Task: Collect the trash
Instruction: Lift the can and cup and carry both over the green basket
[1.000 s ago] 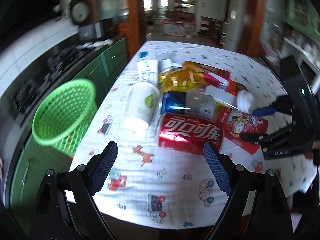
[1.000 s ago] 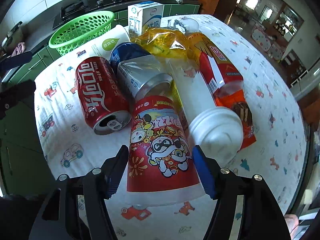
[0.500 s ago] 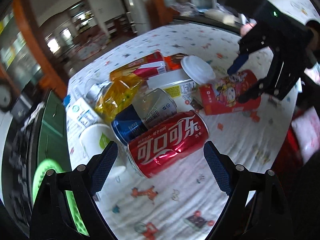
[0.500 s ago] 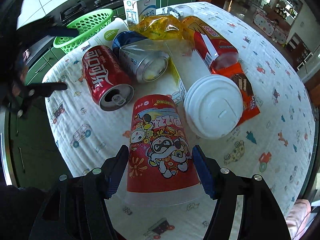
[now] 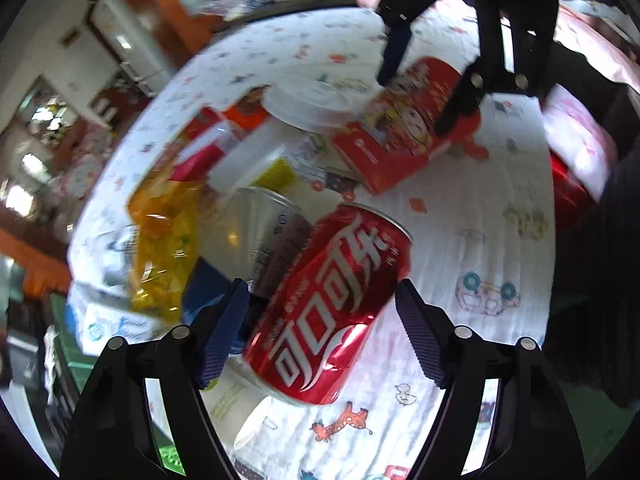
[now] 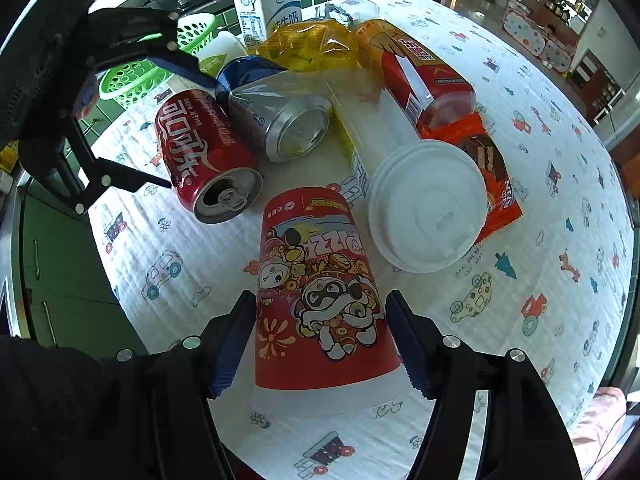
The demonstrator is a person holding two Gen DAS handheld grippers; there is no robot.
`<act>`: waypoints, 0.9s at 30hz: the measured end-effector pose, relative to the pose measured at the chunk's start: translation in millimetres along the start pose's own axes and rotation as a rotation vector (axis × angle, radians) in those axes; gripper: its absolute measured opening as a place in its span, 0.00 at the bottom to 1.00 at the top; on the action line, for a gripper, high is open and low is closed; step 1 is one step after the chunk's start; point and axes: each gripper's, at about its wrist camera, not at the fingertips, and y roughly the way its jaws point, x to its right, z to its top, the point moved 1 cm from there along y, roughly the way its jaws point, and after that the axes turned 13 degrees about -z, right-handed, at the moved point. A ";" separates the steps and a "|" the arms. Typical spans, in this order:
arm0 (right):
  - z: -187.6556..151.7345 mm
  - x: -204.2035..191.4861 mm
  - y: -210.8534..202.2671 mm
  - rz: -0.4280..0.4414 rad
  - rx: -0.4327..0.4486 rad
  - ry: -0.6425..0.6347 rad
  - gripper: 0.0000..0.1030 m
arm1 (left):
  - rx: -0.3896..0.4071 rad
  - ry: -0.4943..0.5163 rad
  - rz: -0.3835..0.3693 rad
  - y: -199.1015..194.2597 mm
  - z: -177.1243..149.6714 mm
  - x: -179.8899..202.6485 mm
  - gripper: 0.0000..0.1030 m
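Between each open tool's fingers: left tool (image 5: 320, 332), 可口可乐 can (image 5: 332, 300); right tool (image 6: 320, 336), cartoon paper cup (image 6: 320, 292).

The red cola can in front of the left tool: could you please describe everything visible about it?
The red cola can is shiny metal with white Chinese lettering, lying on its side on the printed tablecloth. Its silver top faces the right camera, the opening already punched in. A silver and blue can lies alongside, seemingly touching it. The left tool straddles it, blue pads either side, not visibly clamped. The wall looks slightly dented near the base.
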 end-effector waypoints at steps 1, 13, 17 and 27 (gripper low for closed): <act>0.7 0.1 0.4 0.000 -0.003 0.002 0.63 | -0.014 0.016 -0.015 3.1 -0.1 -0.6 0.70; 8.5 -3.3 11.8 0.004 -0.014 0.022 0.65 | -0.009 -0.042 0.004 12.9 -1.6 6.2 0.65; 9.7 -5.6 12.9 -0.001 -0.014 0.001 0.64 | 0.042 -0.182 0.015 5.7 -8.0 10.0 0.59; 8.1 -11.3 7.8 0.044 0.001 -0.033 0.64 | 0.038 -0.341 0.048 0.2 -16.5 22.0 0.58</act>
